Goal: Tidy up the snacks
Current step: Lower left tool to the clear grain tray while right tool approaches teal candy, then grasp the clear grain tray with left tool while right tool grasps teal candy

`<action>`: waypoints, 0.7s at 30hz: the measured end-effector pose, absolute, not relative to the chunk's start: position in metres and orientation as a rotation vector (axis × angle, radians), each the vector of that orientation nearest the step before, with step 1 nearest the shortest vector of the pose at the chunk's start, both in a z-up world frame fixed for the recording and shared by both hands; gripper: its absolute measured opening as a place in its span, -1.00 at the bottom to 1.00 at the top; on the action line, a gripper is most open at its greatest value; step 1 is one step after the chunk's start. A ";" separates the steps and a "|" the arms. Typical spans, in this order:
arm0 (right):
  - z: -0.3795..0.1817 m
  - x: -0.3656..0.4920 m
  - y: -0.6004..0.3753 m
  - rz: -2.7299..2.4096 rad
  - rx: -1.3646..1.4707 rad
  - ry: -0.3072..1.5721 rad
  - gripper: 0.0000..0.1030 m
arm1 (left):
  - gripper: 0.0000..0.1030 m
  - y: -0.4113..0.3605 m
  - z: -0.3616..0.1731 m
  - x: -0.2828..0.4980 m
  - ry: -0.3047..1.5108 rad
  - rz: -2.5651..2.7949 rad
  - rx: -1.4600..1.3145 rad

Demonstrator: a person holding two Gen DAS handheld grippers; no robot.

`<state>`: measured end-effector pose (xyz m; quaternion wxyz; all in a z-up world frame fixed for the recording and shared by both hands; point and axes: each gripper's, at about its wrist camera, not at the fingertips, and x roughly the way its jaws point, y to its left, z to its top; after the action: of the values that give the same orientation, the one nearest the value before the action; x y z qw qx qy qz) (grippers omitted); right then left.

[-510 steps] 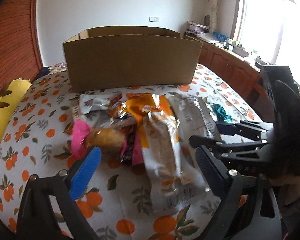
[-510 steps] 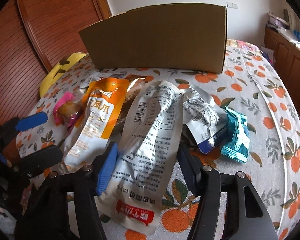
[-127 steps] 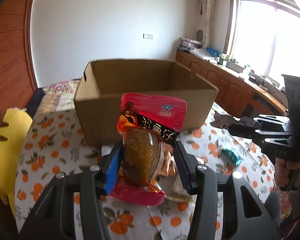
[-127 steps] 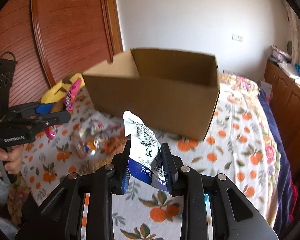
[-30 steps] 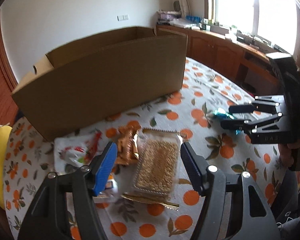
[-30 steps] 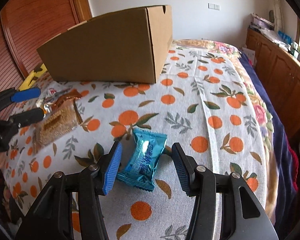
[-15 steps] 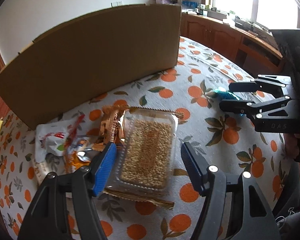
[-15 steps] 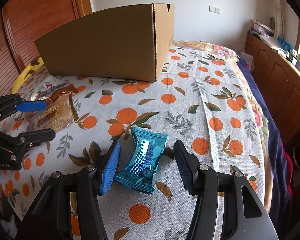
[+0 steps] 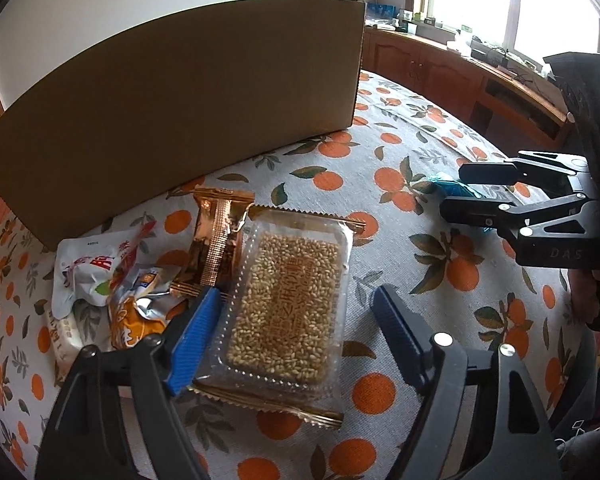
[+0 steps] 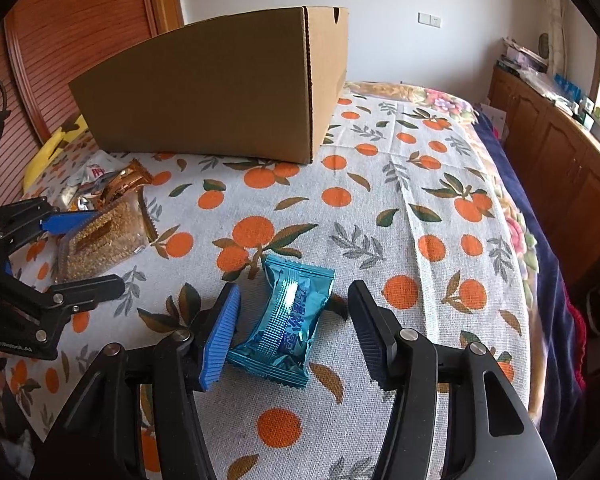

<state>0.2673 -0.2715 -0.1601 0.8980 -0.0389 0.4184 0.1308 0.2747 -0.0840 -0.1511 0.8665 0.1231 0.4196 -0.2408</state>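
Note:
A clear pack of grain snack (image 9: 288, 300) lies flat on the orange-print cloth. My left gripper (image 9: 294, 296) straddles it with its jaws opening; the right pad stands clear of the pack and the blue left pad (image 9: 196, 336) is by its edge. A teal foil packet (image 10: 290, 312) lies between the fingers of my right gripper (image 10: 294, 292), which is open, pads apart from it. The open cardboard box (image 9: 180, 112) stands behind both; its inside is hidden. The right wrist view shows the left gripper (image 10: 84, 252) over the grain pack (image 10: 100, 236).
Left of the grain pack lie a gold wrapper (image 9: 216, 236), a white pouch (image 9: 88, 272) and an orange packet (image 9: 136, 320). A yellow cushion (image 10: 52, 148) sits beside the box (image 10: 204, 96). Wooden cabinets (image 10: 560, 152) run along the right, past the bed's edge.
My left gripper has come closer over the grain pack and its jaws have spread wider. The right gripper stays around the teal packet, barely changed.

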 end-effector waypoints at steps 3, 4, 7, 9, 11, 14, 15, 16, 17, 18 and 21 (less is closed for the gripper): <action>-0.160 0.267 -0.271 0.270 -0.082 0.865 0.11 | 0.96 -0.081 -0.154 0.281 0.904 -0.455 0.237; -0.160 0.267 -0.271 0.270 -0.083 0.865 0.11 | 0.97 -0.081 -0.156 0.282 0.907 -0.448 0.235; -0.160 0.267 -0.271 0.270 -0.083 0.865 0.11 | 0.97 -0.080 -0.156 0.281 0.906 -0.441 0.233; -0.160 0.267 -0.271 0.268 -0.086 0.865 0.12 | 0.98 -0.080 -0.156 0.280 0.908 -0.437 0.230; -0.160 0.267 -0.270 0.269 -0.085 0.865 0.12 | 0.98 -0.080 -0.156 0.281 0.908 -0.439 0.229; -0.160 0.267 -0.270 0.267 -0.090 0.865 0.13 | 0.98 -0.080 -0.156 0.281 0.908 -0.438 0.230; -0.161 0.267 -0.269 0.266 -0.091 0.865 0.13 | 0.98 -0.079 -0.156 0.281 0.909 -0.441 0.230; -0.161 0.267 -0.269 0.267 -0.089 0.865 0.13 | 0.98 -0.079 -0.156 0.280 0.908 -0.455 0.236; -0.161 0.267 -0.269 0.266 -0.091 0.865 0.13 | 0.98 -0.080 -0.156 0.280 0.910 -0.467 0.244; -0.161 0.267 -0.269 0.266 -0.091 0.865 0.13 | 0.96 -0.080 -0.156 0.280 0.915 -0.477 0.246; -0.161 0.267 -0.269 0.267 -0.090 0.865 0.13 | 0.77 -0.078 -0.154 0.277 0.911 -0.480 0.239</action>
<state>0.2667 -0.2693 -0.1607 0.8983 -0.0435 0.4179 0.1288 0.2771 -0.0785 -0.1536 0.8635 0.1139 0.4347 -0.2290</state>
